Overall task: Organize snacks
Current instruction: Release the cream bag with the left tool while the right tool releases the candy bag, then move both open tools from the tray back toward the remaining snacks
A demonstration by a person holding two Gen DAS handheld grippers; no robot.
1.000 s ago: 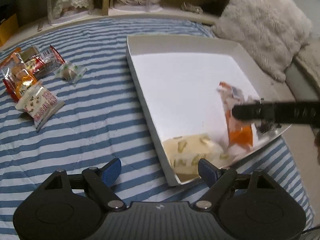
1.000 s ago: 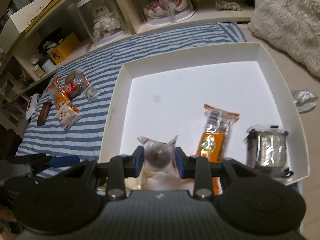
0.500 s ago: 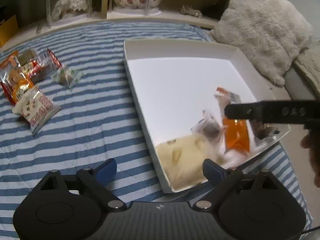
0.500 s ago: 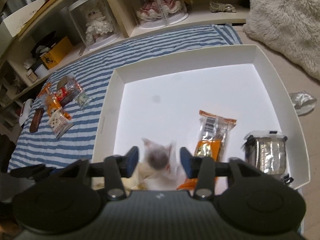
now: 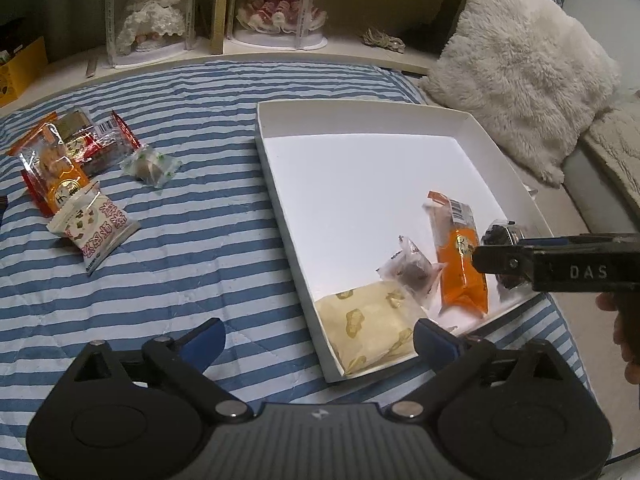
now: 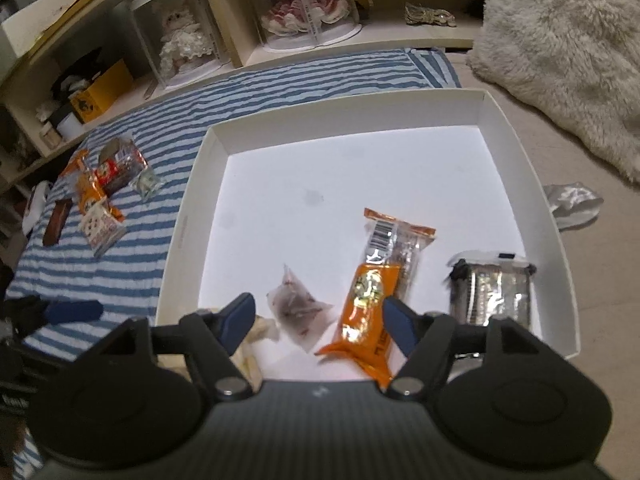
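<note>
Left wrist view: the left gripper [image 5: 318,334] is empty, its jaws opening over the white box's [image 5: 280,176] near corner. Inside lie a pale yellow packet [image 5: 368,324], a small clear pouch [image 5: 412,274] and an orange packet [image 5: 458,258], whose long axis runs toward the far wall. 4 snacks [image 5: 76,184] wait on the striped cover [image 5: 200,240].

Right wrist view: the right gripper [image 6: 318,320] is opening, the pouch [image 6: 298,310] lying free between its fingers. A silver packet [image 6: 494,294] shows fully here.

Opening tongs [image 6: 318,322] above clear packet [image 6: 298,310]
</note>
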